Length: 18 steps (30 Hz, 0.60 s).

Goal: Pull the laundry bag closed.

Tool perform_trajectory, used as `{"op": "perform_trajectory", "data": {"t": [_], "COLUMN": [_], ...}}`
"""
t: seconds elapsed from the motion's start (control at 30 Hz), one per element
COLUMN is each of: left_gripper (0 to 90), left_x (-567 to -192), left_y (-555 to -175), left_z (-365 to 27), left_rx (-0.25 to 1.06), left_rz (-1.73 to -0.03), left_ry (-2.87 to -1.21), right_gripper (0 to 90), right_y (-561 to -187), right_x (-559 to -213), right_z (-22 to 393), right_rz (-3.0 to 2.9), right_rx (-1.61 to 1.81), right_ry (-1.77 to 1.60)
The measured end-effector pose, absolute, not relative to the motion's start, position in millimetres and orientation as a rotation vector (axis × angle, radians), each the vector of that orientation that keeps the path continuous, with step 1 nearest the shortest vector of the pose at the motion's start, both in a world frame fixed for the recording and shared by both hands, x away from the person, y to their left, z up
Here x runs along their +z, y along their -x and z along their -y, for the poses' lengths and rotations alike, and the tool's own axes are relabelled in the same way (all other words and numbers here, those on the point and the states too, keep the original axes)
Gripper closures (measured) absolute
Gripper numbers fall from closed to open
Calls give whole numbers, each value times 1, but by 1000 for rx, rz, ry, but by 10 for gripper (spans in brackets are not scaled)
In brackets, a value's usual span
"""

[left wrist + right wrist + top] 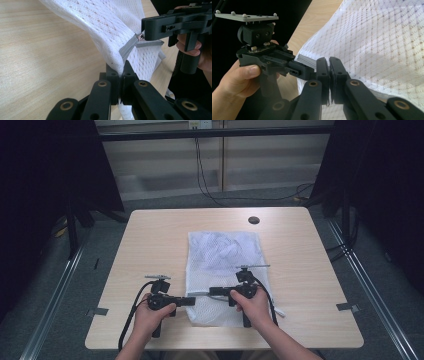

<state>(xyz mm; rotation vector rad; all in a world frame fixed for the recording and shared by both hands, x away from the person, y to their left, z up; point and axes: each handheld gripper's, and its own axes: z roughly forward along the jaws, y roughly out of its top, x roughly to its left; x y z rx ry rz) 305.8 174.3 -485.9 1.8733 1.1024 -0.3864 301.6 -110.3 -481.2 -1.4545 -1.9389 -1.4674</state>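
- One white mesh laundry bag (222,270) with a grey zipper tape (128,47) lies flat on the pale wooden bench (150,240), its near edge lifted between my two hands.
- My left gripper (122,72) has its jaws clamped together on the bag's corner, right beside the end of the zipper tape. The fabric pinched there looks thin, so I judge a hard tug could pull it free or tear the netting.
- My right gripper (146,35) has its jaws shut on the small metal zipper pull (140,37), as the left gripper view shows. The pull is tiny and smooth, and I hold it by the very tips, so it could slip out the moment I drag it sideways.
- If both grips hold but I pull at an angle to the tape, I expect the slider to jam, or loose mesh to bunch and get bitten by the teeth.
- The two grippers sit close, nearly nose to nose; a careless move could knock one against the other and break a grip.
- The rest of the bag rests loose, with nothing weighing it down, so it may simply slide along the bench towards me instead of the zipper running.
- A black cable (129,320) trails from my left hand (150,315) over the bench edge and might snag.
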Motion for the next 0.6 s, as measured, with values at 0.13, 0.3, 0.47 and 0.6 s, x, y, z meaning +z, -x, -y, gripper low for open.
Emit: {"op": "perform_trajectory", "data": {"t": [0.13, 0.3, 0.47, 0.6], "left_gripper": [878, 878, 878, 878], "left_x": [-486, -486, -485, -485], "left_y": [-305, -306, -306, -306], "left_z": [-174, -175, -176, -177], "left_rx": [-390, -375, -378, -386], "left_rz": [-1103, -1102, -1101, -1105], "left_ry": [-1872, -1881, -1874, -1866], "right_gripper": [877, 877, 877, 877], "right_y": [-301, -302, -303, -303], "right_x": [-481, -482, -483, -483], "right_z": [110, 113, 116, 116], "right_rz": [1937, 1931, 1927, 1926], "right_rx": [-1461, -1455, -1463, -1463], "right_ry": [1459, 1468, 1473, 1469]}}
